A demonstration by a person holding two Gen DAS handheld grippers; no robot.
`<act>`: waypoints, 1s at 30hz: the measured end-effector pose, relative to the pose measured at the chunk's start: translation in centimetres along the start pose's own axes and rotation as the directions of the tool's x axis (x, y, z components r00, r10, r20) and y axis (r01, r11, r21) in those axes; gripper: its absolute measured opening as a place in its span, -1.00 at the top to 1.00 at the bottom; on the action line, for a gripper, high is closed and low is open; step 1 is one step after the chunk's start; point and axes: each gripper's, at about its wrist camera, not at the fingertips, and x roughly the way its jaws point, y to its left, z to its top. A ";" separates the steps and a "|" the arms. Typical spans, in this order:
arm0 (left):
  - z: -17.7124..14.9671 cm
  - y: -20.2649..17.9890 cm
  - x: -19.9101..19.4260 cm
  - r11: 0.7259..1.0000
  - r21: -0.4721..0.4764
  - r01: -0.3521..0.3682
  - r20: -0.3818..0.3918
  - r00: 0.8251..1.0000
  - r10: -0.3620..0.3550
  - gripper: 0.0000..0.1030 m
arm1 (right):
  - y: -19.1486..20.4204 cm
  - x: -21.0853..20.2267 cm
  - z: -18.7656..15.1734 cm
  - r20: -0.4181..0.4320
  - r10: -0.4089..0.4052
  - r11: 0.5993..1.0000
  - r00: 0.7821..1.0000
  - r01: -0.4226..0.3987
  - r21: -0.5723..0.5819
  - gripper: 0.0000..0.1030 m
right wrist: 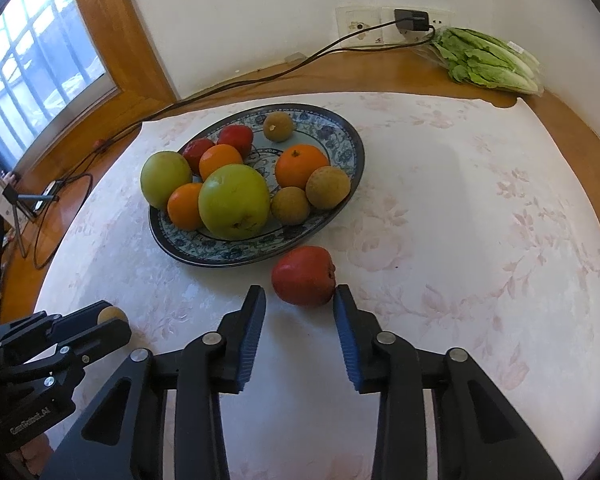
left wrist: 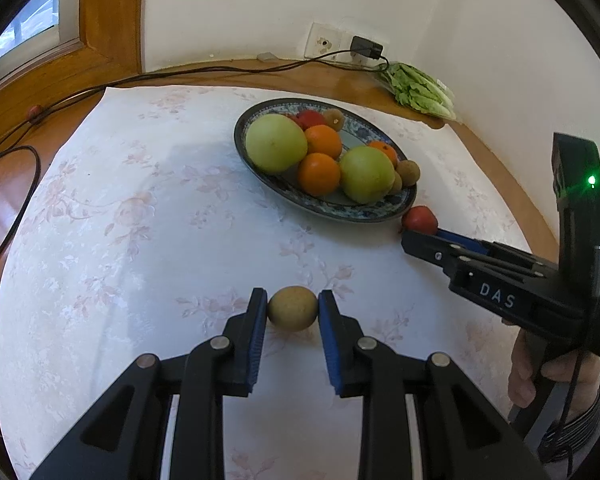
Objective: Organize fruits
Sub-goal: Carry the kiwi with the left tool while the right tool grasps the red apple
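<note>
Your left claw [left wrist: 293, 307] has a small brown fruit [left wrist: 293, 308] squeezed between its two blue pads, low in the middle of the left wrist view. Both pads touch the fruit's sides, so the claw is gripping it, and the fruit rests on the white flowered tablecloth [left wrist: 140, 220]. It is round, dull tan-brown and rough-skinned, like the other little brown fruits on the plate [left wrist: 260, 168]. In the right wrist view the same fruit [right wrist: 111, 314] peeks out at the lower left between the left claw's tips [right wrist: 114, 320].

Your right claw [right wrist: 300, 298] stands open, with a wide gap between its pads. A red fruit [right wrist: 304, 276] lies on the cloth just ahead of the tips, a little right of the gap's middle; its lower right edge sits right at the right pad's tip, while the left pad is clear of it. It is glossy, red-orange and roundish. From the left wrist view, that red fruit [left wrist: 419, 219] shows at the tip of the right claw [left wrist: 414, 236], just beside the plate's near right rim.

The patterned blue plate [right wrist: 352, 148] sits above the frame's middle, holding two big green fruits, oranges, red fruits and several brown ones.
</note>
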 end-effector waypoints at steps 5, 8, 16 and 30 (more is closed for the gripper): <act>0.0 0.0 -0.1 1.000 -0.002 -0.002 -0.002 1.000 0.002 0.47 | -0.3 -0.1 -0.1 0.007 0.011 1.000 1.000 -0.011 0.019 0.39; 0.0 0.1 -0.1 1.000 -0.005 -0.004 -0.001 1.000 0.004 0.47 | -0.4 -0.1 -0.1 0.010 0.016 1.000 1.000 -0.016 0.021 0.39; 0.0 0.1 -0.2 1.000 -0.009 -0.007 0.000 1.000 0.007 0.47 | 0.1 -0.6 0.1 0.032 -0.021 1.000 0.999 0.021 -0.010 0.33; 1.1 -0.1 -0.5 1.000 -0.005 0.008 0.017 1.000 -0.008 0.47 | -0.2 -0.6 0.1 0.045 0.017 1.000 0.999 -0.017 0.002 0.37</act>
